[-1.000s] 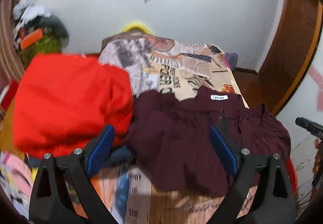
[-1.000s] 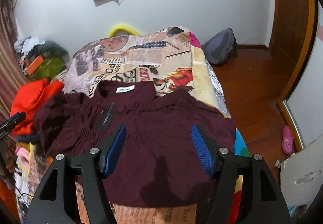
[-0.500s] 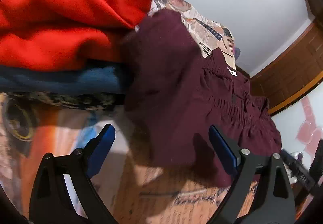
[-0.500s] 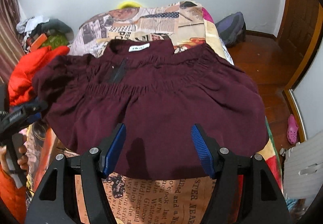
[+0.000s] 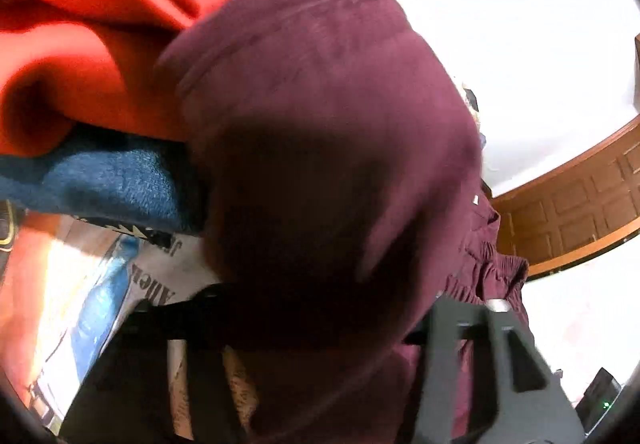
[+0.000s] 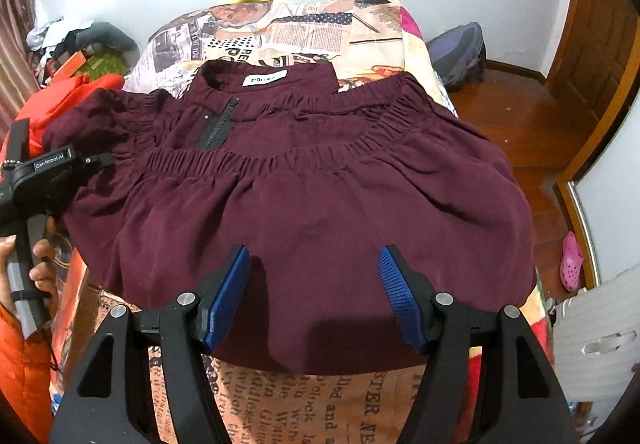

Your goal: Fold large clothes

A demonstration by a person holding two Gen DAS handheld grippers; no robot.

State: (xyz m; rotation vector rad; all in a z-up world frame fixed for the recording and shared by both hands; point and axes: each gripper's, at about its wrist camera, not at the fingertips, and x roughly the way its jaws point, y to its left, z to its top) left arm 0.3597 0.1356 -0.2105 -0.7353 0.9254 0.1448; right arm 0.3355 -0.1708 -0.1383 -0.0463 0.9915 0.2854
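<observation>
A dark maroon garment with a white neck label and a short black zip lies spread on the newspaper-print bed cover. My right gripper is open, its blue pads just above the garment's near hem. My left gripper is pushed into the garment's left sleeve; the cloth fills the gap between its fingers and hides the pads, so I cannot tell how the jaws stand. The left gripper also shows in the right wrist view, at the garment's left edge.
A red garment lies on a blue one just left of the sleeve. A backpack and a pink clog lie on the wooden floor to the right. Clutter sits at the back left.
My left gripper has pushed forward into the maroon sleeve, which now fills its view. My right gripper has moved closer over the garment's near hem and stays open.
</observation>
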